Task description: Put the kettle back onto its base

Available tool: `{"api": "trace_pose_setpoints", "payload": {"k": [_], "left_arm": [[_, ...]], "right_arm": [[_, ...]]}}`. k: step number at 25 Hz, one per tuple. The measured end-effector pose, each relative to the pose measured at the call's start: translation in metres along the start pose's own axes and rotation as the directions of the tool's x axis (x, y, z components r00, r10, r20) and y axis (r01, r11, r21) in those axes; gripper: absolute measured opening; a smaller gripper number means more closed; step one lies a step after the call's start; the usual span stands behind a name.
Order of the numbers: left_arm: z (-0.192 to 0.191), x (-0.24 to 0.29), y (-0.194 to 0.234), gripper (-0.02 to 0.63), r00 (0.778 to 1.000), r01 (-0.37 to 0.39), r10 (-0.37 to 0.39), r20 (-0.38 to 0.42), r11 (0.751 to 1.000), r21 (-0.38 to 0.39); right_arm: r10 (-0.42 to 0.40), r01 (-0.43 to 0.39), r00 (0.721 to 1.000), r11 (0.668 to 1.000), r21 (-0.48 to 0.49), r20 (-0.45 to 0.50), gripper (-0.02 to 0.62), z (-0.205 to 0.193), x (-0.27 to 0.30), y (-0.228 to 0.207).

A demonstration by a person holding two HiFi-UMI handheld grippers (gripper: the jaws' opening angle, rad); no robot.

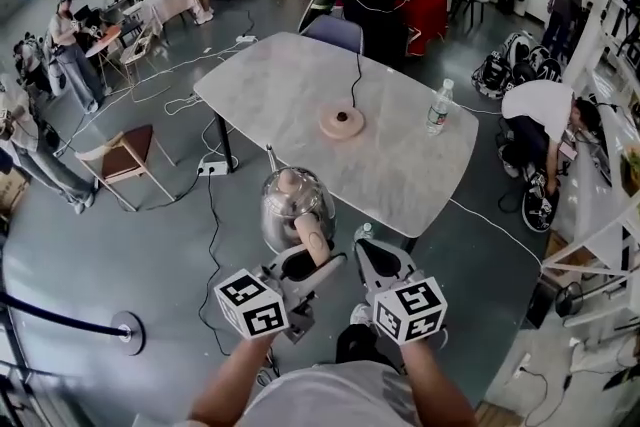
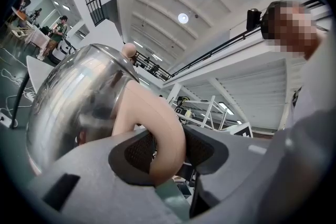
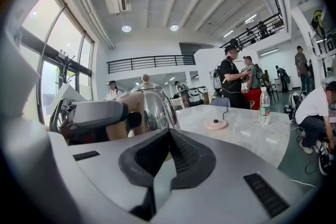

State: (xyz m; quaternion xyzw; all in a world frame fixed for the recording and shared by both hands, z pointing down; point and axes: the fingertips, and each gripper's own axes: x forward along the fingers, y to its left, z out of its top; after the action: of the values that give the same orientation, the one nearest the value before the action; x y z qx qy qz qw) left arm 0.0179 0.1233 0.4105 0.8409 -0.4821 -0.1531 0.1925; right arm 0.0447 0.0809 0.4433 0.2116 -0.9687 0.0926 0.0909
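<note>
Left gripper view: kettle handle (image 2: 160,128) seemingly clamped between pads (image 2: 206,148).

Shiny silver kettle (image 1: 288,213), beige handle (image 1: 313,239); beige base (image 1: 341,122); grey marbled table (image 1: 290,80).

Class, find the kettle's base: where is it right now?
In the head view, the base sits near the middle of the table, left of the water bottle and beyond the kettle.
</note>
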Motion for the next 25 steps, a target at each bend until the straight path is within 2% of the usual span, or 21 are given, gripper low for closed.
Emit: {"api": "trace_pose_setpoints", "payload": {"k": [4, 17, 25], "left_arm": [[0.013, 0.020, 0.021, 0.164, 0.999, -0.047, 0.048, 0.016, 0.999, -0.012], [0.041, 0.114, 0.084, 0.166, 0.993, -0.118, 0.119, 0.022, 0.992, -0.035], [0.046, 0.136, 0.104, 0.166, 0.988, -0.156, 0.156, 0.005, 0.988, -0.023]], "right_arm": [[0.036, -0.036, 0.999, 0.999, 0.014, -0.007, 0.003, 0.008, 0.023, -0.022], [0.125, -0.123, 0.992, 0.991, 0.059, -0.031, 0.003, 0.029, 0.086, -0.121], [0.158, -0.157, 0.987, 0.984, 0.079, -0.015, 0.003, 0.037, 0.107, -0.147]]}}
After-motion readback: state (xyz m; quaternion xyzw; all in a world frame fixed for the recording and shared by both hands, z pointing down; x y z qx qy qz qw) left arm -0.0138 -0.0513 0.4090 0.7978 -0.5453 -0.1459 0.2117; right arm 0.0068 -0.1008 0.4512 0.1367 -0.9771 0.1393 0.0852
